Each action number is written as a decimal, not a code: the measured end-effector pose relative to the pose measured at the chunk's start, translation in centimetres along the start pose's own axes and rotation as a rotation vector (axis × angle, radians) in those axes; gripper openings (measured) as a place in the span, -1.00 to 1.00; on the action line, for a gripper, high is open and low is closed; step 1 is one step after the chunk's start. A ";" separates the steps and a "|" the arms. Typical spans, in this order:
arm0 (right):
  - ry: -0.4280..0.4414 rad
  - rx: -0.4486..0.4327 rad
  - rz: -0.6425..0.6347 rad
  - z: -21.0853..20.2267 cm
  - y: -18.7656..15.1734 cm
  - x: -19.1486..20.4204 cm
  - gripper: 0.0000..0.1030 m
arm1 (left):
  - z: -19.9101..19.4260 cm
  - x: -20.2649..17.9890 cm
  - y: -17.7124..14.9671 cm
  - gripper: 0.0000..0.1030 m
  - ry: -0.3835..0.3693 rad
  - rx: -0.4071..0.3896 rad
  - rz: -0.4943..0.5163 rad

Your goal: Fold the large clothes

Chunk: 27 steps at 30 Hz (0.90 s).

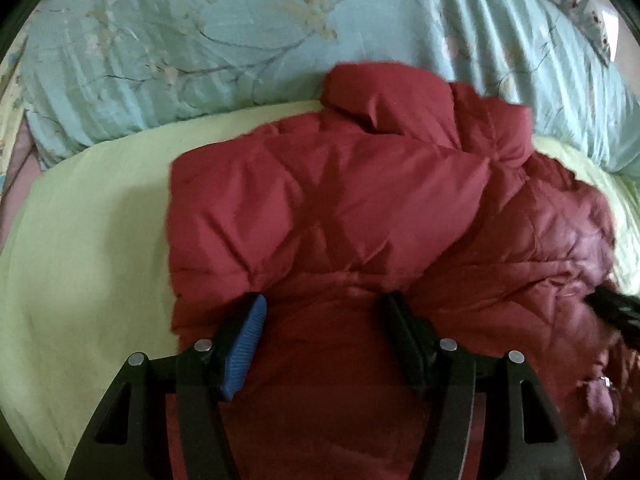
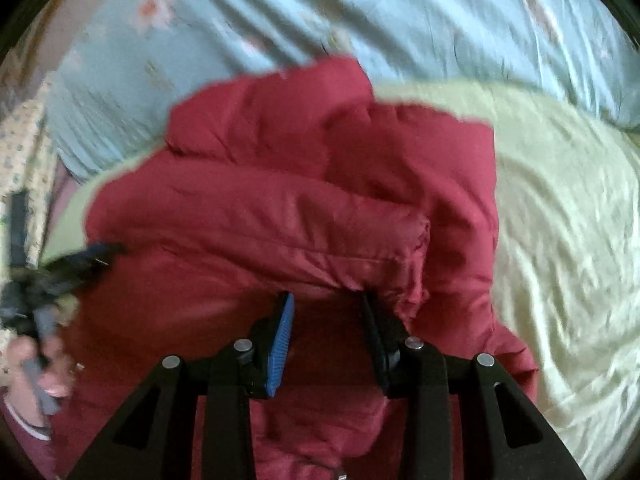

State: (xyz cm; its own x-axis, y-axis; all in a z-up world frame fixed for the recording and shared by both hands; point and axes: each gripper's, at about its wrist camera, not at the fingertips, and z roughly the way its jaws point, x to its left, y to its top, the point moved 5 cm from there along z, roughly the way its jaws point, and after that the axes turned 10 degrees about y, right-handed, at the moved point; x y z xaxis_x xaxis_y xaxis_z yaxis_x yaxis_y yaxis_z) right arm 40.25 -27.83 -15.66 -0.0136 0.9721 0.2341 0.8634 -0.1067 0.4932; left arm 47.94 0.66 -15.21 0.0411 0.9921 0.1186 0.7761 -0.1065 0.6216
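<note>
A dark red quilted puffer jacket (image 1: 328, 208) lies folded in a bulky heap on a pale green sheet (image 1: 88, 240). It also fills the middle of the right wrist view (image 2: 280, 208). My left gripper (image 1: 324, 304) is open, its jaws wide apart right over the jacket's near edge, holding nothing. My right gripper (image 2: 326, 300) is open too, its fingertips touching a folded edge of the jacket, with no cloth pinched between them. The left gripper shows blurred at the left edge of the right wrist view (image 2: 80, 260), held in a hand.
A light blue floral quilt (image 1: 200, 40) lies bunched along the far side of the bed, also in the right wrist view (image 2: 440, 20). Bare green sheet (image 2: 560, 220) spreads to the right of the jacket. The right gripper's dark tip (image 1: 616, 308) shows at the right edge.
</note>
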 end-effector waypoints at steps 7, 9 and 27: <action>0.028 -0.002 0.034 1.3 -0.2 -1.2 -0.36 | 1.3 2.0 -1.6 0.26 -0.011 0.029 -0.027; 0.032 -0.009 0.024 1.4 -0.4 -1.3 -0.36 | 1.6 2.1 -1.8 0.27 -0.016 0.023 -0.037; 0.080 -0.035 0.079 -1.9 -1.4 -0.5 -0.10 | -2.5 3.2 -2.8 0.34 -0.003 0.043 -0.043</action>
State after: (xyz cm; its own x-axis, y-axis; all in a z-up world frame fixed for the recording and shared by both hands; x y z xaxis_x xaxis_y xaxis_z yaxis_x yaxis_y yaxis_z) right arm 38.06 -28.54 -14.85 0.0126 0.9406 0.3392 0.8450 -0.1914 0.4993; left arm 44.32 3.99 -14.69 0.0092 0.9958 0.0907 0.8034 -0.0614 0.5923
